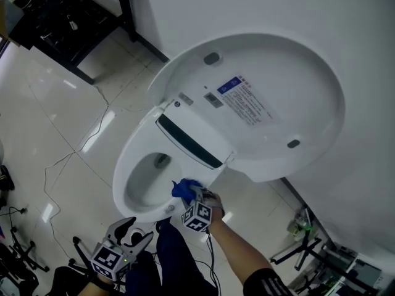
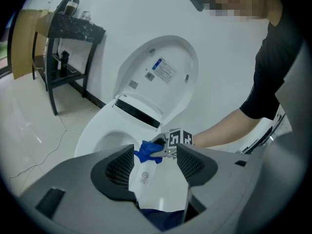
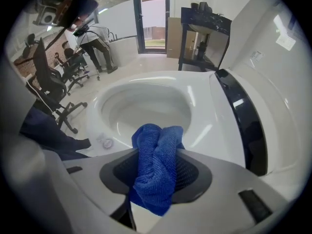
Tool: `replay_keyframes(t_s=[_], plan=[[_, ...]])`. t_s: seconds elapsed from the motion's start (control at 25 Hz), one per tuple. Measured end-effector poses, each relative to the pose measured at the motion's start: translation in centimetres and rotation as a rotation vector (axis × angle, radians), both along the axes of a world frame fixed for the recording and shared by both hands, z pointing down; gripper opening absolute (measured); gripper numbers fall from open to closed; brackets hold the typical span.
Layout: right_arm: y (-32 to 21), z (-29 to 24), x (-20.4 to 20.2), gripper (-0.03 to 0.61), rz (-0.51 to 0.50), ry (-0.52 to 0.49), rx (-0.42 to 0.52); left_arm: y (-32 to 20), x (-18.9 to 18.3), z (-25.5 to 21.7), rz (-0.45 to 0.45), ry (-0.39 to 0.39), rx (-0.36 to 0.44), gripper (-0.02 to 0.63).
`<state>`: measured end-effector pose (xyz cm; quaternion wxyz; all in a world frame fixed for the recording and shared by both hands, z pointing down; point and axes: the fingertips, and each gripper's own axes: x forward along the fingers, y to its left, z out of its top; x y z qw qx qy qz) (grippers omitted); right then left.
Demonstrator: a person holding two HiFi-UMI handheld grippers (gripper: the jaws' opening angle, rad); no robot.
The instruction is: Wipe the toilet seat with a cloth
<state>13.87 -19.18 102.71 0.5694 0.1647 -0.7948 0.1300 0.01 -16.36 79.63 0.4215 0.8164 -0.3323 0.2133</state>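
**Cloth at seat rim, right gripper clamped**

Blue cloth (image 3: 156, 174) bunched between right gripper's (image 1: 192, 196) closed jaws, at toilet seat (image 1: 133, 165) rim, lower centre of head view. Lid (image 1: 265, 97) up. Left gripper (image 1: 137, 230) lower left, jaws apart, empty.

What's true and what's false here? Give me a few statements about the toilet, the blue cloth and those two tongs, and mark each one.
1. The right tongs are clamped on a blue cloth. True.
2. The toilet's lid is shut. False: it stands raised, its underside showing.
3. The left tongs grip a second cloth. False: they are open with nothing between them, held back from the toilet.
4. The blue cloth is at the rim of the toilet seat, on the side nearest the person. True.
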Motion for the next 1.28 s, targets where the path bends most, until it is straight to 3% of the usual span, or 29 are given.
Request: replay_keyframes(t_s=[0.24,0.36,0.68,0.96,1.28], plan=[[11.6,1.1,-3.7,0.19,-0.045,-0.018,-0.161,2.3,-0.2,0.7,0.038,-0.003,0.007,0.281],[14.6,1.0,-5.7,0.19,-0.071,-0.083,-0.104,3.0,-0.4,0.4,0.027,-0.001,0.003,0.281],[11.4,-4.3,-7.7,0.187,0.391,-0.331,-0.12,4.9,-1.4,-1.5,-0.022,0.002,0.005,0.281],[4.3,-16.6,-6.2,0.189,0.545,-0.459,0.065,4.0,-3.4,-6.8,-0.001,-0.008,0.17,0.281],[2.1,-33.6,-5.9,0.187,0.553,-0.564,0.335,4.8,-4.2,-17.6,0.077,0.027,0.347,0.281]])
